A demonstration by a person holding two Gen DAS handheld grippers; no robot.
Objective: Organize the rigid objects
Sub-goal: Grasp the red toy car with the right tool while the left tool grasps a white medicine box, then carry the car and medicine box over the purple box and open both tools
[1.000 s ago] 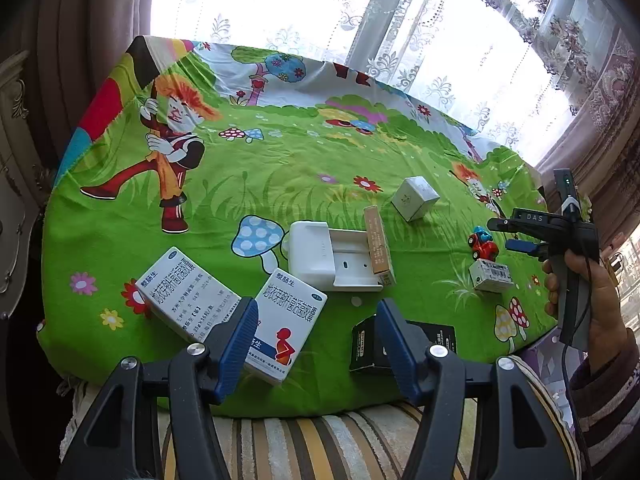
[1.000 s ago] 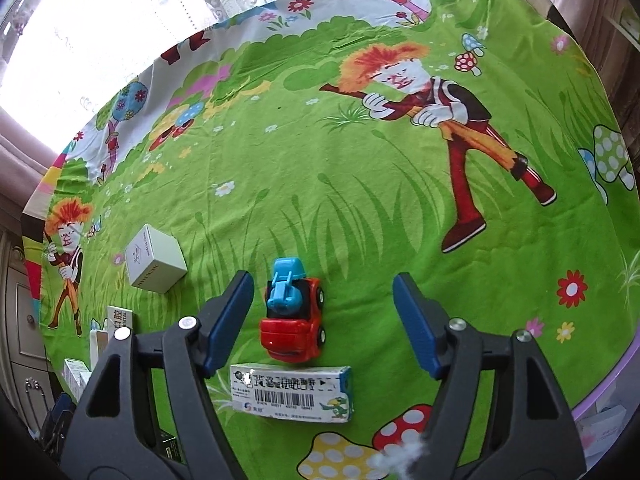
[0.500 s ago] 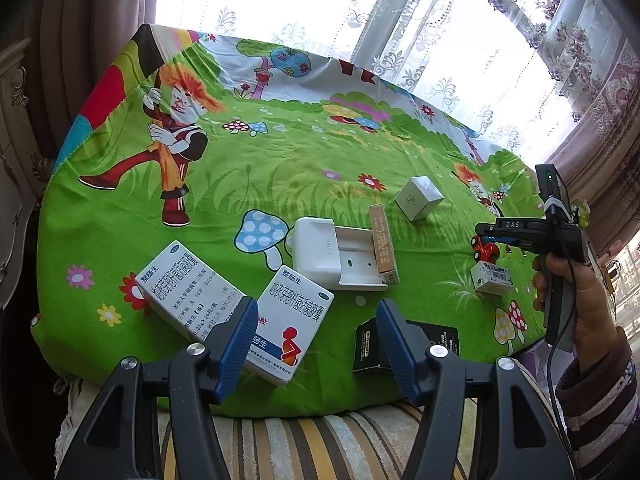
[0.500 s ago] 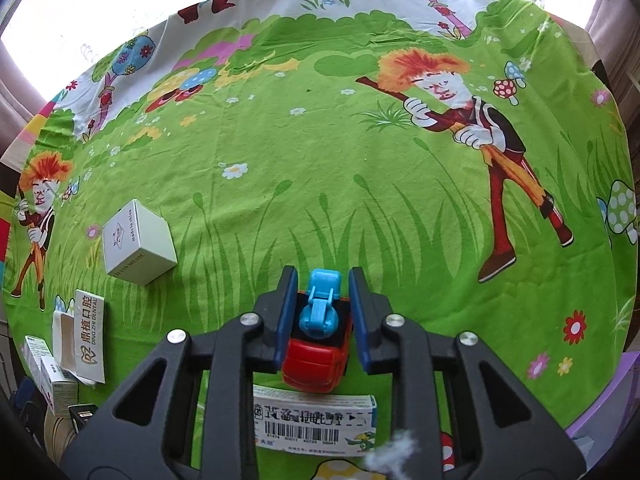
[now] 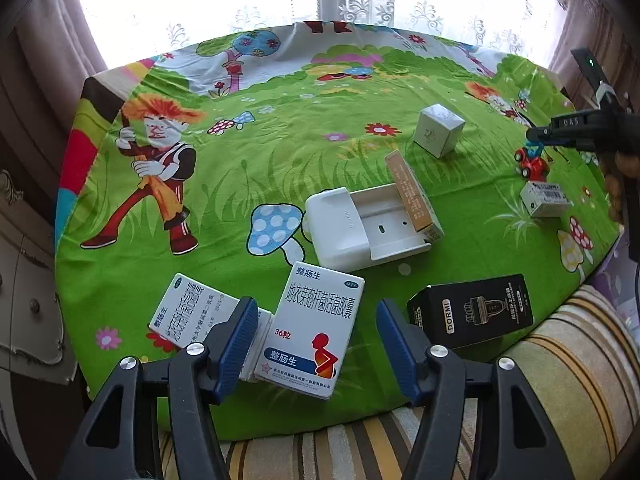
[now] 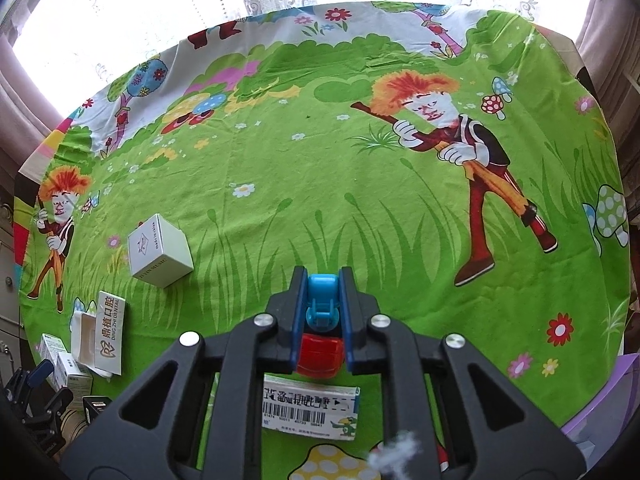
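Right hand-held gripper (image 6: 322, 312) has closed on the toy car (image 6: 322, 336), which a second ago stood untouched between its spread jaws.

Left to right across the green-clothed desk (image 5: 280, 152): the left hand-held gripper (image 5: 312, 340) hangs spread and empty above the medicine box (image 5: 314, 328), whose long axis runs roughly along the gripper's line of sight, with the white tray (image 5: 360, 224) beyond it; far right, the car sits pinched by its blue cab, nose pointing away from the right gripper, just beyond the barcoded box (image 6: 310, 410). The right hand is plainly the nearer to it.
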